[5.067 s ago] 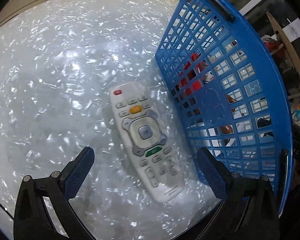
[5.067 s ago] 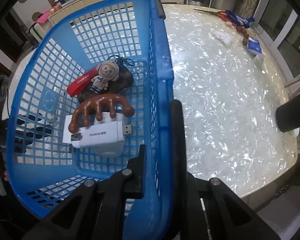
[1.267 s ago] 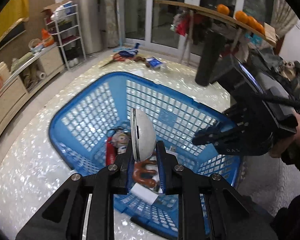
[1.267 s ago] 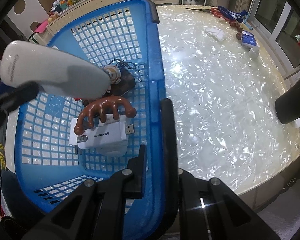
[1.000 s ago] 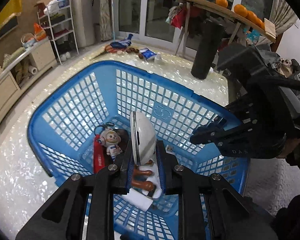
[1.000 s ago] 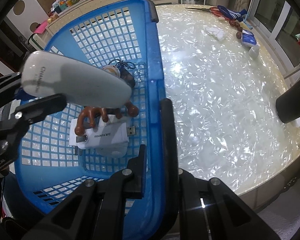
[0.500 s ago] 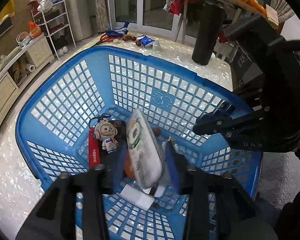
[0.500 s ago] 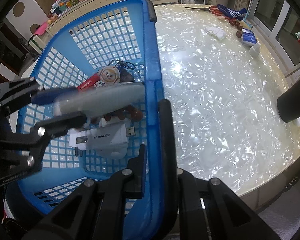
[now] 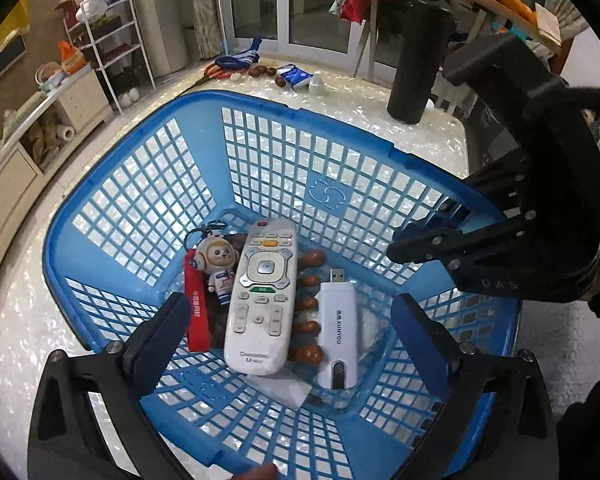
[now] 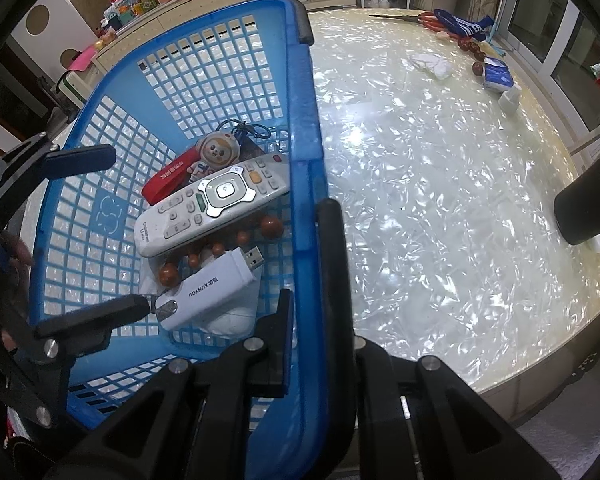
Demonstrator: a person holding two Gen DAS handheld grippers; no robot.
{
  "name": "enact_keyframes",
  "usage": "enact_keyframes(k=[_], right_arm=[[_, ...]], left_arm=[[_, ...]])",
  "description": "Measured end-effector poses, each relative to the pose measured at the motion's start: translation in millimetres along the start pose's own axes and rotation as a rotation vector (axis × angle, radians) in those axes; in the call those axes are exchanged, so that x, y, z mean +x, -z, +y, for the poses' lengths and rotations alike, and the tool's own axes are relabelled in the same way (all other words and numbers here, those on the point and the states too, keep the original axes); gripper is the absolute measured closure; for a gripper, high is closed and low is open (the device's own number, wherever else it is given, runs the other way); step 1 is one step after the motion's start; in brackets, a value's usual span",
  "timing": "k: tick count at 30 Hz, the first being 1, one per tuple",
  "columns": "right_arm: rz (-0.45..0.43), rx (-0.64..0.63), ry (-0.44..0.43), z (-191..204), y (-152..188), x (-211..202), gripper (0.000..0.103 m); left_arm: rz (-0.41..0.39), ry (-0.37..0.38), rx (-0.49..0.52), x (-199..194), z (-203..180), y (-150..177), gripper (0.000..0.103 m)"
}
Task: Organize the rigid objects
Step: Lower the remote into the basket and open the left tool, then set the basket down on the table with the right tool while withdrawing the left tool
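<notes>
The white remote [image 9: 262, 296] lies face up in the blue basket [image 9: 340, 148], on top of a brown wooden massager [image 9: 307, 304]. Beside it lie a white USB stick [image 9: 337, 334] and an astronaut keychain [image 9: 219, 262] with a red strap. My left gripper [image 9: 288, 328] is open and empty above the basket. My right gripper [image 10: 310, 280] is shut on the basket's rim [image 10: 306, 184]. The remote [image 10: 212, 202] and the left gripper's fingers [image 10: 80, 158] also show in the right wrist view.
The basket stands on a pearly white table [image 10: 440, 200]. A black cylinder [image 9: 414, 68] stands at the far right. Scissors [image 10: 420, 18], a blue packet [image 10: 498, 76], a white cloth [image 10: 430, 62] and small brown items lie at the far edge.
My left gripper carried the remote over the basket, lowered it and opened. The remote now lies flat inside. The right gripper kept its hold on the rim.
</notes>
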State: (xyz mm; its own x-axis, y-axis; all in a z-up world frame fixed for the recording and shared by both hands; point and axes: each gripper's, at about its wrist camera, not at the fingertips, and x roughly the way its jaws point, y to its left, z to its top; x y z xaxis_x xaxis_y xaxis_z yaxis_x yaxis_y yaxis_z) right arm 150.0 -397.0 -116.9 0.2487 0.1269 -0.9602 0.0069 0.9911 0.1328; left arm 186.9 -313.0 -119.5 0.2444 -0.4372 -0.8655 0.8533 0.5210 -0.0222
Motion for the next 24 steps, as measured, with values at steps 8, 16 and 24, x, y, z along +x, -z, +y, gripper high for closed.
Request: enact_keyframes(k=[8, 16, 24], right_arm=[[-0.01, 0.008, 0.002, -1.3, 1.0, -0.7, 0.093], [-0.039, 0.042, -0.006, -7.5, 2.9, -8.2, 0.045], [-0.105, 0.042, -0.002, -0.6, 5.9, -28.9, 0.0]], left_arm=[[0.012, -0.036, 0.006, -3.8, 2.3, 4.6, 0.002], [-0.021, -0.048, -0.023, -21.0, 4.6, 8.4, 0.0], [-0.1, -0.113, -0.082, -54.1, 6.5, 23.2, 0.0]])
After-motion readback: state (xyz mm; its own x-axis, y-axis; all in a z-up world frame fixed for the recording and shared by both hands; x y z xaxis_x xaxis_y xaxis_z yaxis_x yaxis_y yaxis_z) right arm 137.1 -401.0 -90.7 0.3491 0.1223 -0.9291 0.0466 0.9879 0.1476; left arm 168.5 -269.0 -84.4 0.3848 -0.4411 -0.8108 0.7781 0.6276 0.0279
